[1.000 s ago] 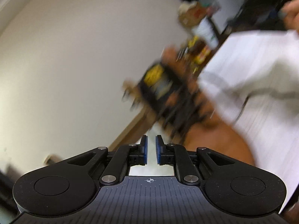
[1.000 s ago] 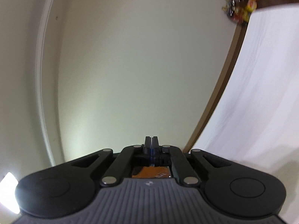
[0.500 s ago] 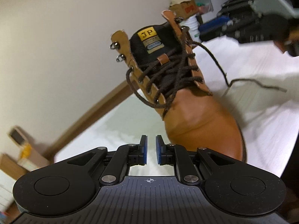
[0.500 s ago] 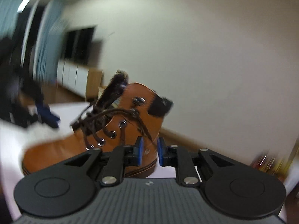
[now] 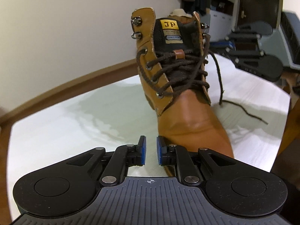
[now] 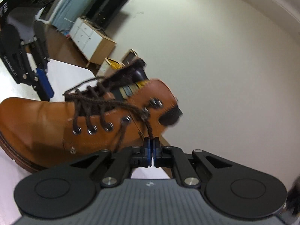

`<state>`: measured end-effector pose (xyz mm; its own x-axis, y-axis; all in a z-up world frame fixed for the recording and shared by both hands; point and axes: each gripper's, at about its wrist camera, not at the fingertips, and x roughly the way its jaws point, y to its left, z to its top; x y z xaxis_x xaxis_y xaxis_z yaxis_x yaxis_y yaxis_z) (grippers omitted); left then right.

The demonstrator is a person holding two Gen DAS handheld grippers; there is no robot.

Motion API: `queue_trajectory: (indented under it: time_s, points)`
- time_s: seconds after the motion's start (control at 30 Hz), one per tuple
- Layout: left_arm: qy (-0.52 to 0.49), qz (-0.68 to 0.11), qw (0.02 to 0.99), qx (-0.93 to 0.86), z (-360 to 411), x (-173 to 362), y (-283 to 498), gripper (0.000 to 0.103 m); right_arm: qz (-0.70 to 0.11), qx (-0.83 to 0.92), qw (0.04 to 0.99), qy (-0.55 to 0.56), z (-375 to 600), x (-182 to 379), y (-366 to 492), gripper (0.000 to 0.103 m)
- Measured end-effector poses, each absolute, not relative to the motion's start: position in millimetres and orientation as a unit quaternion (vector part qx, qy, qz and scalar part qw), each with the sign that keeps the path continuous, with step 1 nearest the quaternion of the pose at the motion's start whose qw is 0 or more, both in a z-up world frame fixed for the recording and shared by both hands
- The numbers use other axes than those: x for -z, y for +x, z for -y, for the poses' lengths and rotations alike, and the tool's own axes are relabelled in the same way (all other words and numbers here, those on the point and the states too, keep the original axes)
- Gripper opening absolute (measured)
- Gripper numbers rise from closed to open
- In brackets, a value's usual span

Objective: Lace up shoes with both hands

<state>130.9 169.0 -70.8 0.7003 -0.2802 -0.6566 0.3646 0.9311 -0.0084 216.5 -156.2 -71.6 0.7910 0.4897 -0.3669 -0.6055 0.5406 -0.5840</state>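
- The boot (image 5: 180, 97) stands upright on the white table (image 5: 75, 123), straight ahead of the left gripper (image 5: 150, 152) with its toe touching or nearly touching the right-hand finger; in the right wrist view it lies just ahead and to the left of the right gripper (image 6: 151, 146).
- Done, as far as can be seen: the dark lace (image 5: 180, 75) is crossed through the lower round eyelets on both sides and passes under the small leather loop (image 5: 179, 54) on the tongue.
- Left to do: the metal hooks (image 5: 136, 28) near the collar are bare, and no bow or knot shows.
- One loose end (image 5: 221, 86) hangs down the boot's far side and trails over the table, well ahead and to the right of the left gripper.
- Right gripper: its jaws have just been closing and now stand pressed together, pinching a strand of lace (image 6: 148, 125) that runs up to the top eyelets.
- Left gripper: jaws spread a little, nothing between them, touching no lace.
- My reading: lacing is past halfway; the hooks and the tying remain, and the left gripper has yet to take its own end.
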Motion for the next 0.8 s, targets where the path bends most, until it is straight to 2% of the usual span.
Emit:
queue_trajectory:
  time_s: [0.3, 0.37, 0.43, 0.57, 0.7, 0.8]
  points:
    - [0.061, -0.344, 0.919, 0.183, -167.6, 77.6, 130.8, 0.009, -0.223, -0.231, 0.900, -0.296, 224.7, 96.6, 225.4, 0.002]
    - [0.068, -0.346, 0.917, 0.186, -163.8, 78.6, 128.6, 0.006, -0.241, -0.233, 0.901, -0.277, 231.6, 95.1, 216.3, 0.002]
    - [0.078, -0.347, 0.916, 0.184, -159.9, 79.2, 126.2, 0.002, -0.263, -0.253, 0.903, -0.226, 238.2, 89.3, 207.7, 0.002]
    - [0.084, -0.343, 0.919, 0.173, -155.4, 77.8, 121.8, 0.000, -0.339, -0.371, 0.864, 0.023, 248.9, 84.3, 196.9, 0.002]
    - [0.090, -0.341, 0.919, 0.178, -145.6, 76.6, 116.7, 0.000, -0.371, -0.445, 0.796, 0.175, 250.5, 94.8, 184.5, 0.002]
    - [0.105, -0.340, 0.919, 0.171, -136.2, 75.1, 111.6, 0.000, -0.382, -0.490, 0.746, 0.240, 218.2, 101.2, 183.6, 0.002]
